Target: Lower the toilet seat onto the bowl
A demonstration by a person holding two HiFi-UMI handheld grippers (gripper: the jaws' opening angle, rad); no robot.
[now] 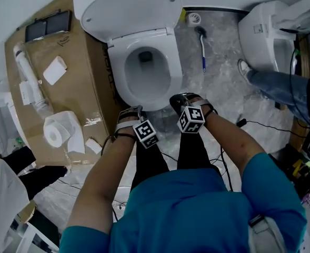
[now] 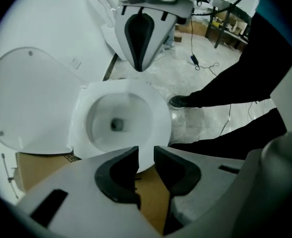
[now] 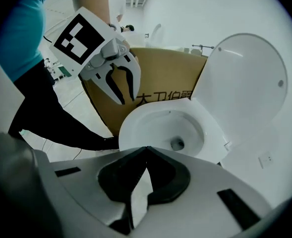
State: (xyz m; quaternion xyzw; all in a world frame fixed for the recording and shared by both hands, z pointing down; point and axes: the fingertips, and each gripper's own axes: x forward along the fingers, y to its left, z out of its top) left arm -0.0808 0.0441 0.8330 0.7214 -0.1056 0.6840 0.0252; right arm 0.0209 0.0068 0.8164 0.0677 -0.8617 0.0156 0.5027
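In front of the bowl (image 1: 149,80), the left gripper (image 1: 129,113) stands slightly parted, the right gripper (image 1: 182,100) pinched together, both empty; the toilet seat (image 1: 173,62) lies on it. Only the head view shows a paper roll (image 1: 55,133).

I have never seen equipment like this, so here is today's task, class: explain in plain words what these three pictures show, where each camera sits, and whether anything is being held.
A person holds a two-jaw tool in each hand. One picture comes from a camera on their head, looking down. The other two come from cameras riding on the tools. Below stands a toilet, its lid raised, beside a cardboard box carrying a toilet paper roll. The left gripper has its jaws slightly apart; the right gripper has them together. Neither holds anything.
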